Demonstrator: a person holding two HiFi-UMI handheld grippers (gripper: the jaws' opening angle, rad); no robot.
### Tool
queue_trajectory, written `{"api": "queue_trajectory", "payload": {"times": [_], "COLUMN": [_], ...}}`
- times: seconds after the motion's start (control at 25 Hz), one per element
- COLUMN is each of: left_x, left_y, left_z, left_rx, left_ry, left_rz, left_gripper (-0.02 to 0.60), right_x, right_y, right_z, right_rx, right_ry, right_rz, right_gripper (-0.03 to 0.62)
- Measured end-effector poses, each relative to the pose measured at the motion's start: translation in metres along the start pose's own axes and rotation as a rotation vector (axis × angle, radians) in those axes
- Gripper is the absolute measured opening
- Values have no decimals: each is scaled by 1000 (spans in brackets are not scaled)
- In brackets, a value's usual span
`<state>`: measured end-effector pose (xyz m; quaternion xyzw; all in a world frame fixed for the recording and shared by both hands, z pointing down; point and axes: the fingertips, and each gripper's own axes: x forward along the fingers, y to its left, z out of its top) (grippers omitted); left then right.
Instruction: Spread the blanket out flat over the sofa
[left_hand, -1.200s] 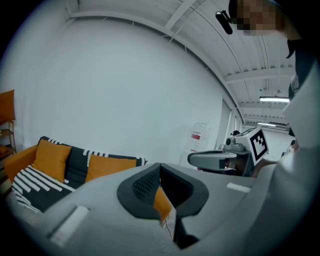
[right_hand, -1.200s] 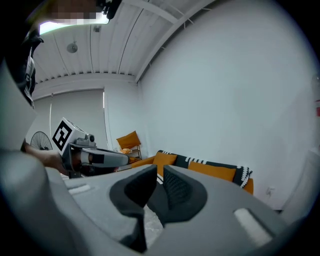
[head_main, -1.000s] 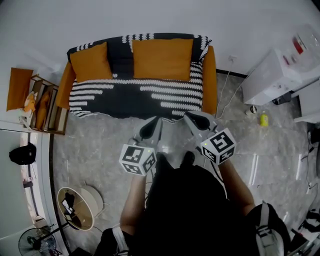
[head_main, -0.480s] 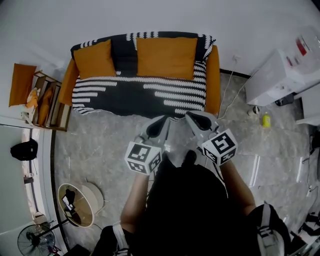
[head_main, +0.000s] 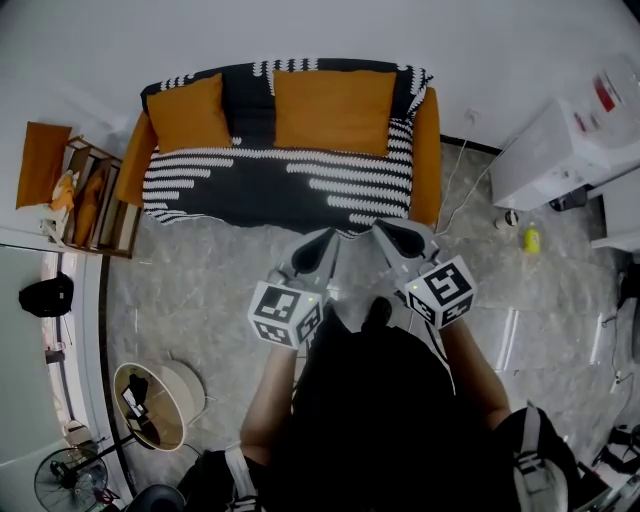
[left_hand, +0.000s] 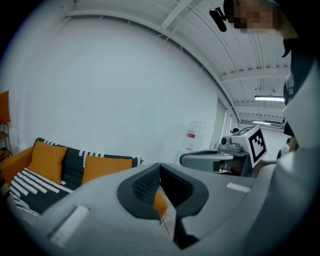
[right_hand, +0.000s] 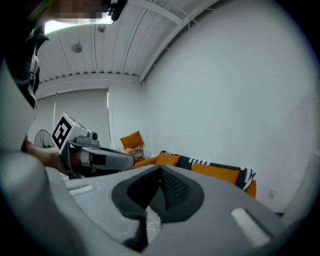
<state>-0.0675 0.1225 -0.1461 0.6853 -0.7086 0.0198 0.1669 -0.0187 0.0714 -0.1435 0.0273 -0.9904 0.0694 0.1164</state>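
1. The orange sofa (head_main: 424, 160) fills the upper middle of the head view, its back against the white wall. Its two arms show bare at either end.
2. The black blanket with white stripes (head_main: 270, 185) lies across the sofa's seat and runs up over the backrest. Its lower edge reaches the seat's front, and its fringed border shows along the top of the back.
3. A white cabinet (head_main: 560, 150) stands at the upper right, well apart from the sofa.
4. Two orange cushions rest on the blanket against the backrest: the wider cushion (head_main: 335, 110) toward the right, the smaller cushion (head_main: 186, 113) tilted at the left.
5. A wooden rack (head_main: 95, 210) holding orange items stands just beside the sofa's left arm.
6. The left gripper (head_main: 318, 245) sits at frame centre over the grey floor (head_main: 200, 290), just below the blanket's front edge. Its own view shows the pads pressed together with nothing between them.
7. The right gripper (head_main: 392, 238) is beside it, to its right. Its pads also meet, and it is empty.
8. A round basket (head_main: 150, 405) sits at the lower left.
9. A small yellow bottle (head_main: 528, 240) stands on the floor at the right.
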Motion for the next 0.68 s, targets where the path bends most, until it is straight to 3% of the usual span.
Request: {"api": "queue_trajectory", "payload": {"times": [0.68], "left_x": [3], "left_y": [2], "left_z": [1], "left_rx": [-2], "left_ry": [-3], "left_rz": [5], "left_gripper": [11], "right_x": [-1], "right_y": [-6], "right_z": [-1], "right_rx": [2], "right_ry": [1], "right_rz": [-9], "right_gripper": [3]}}
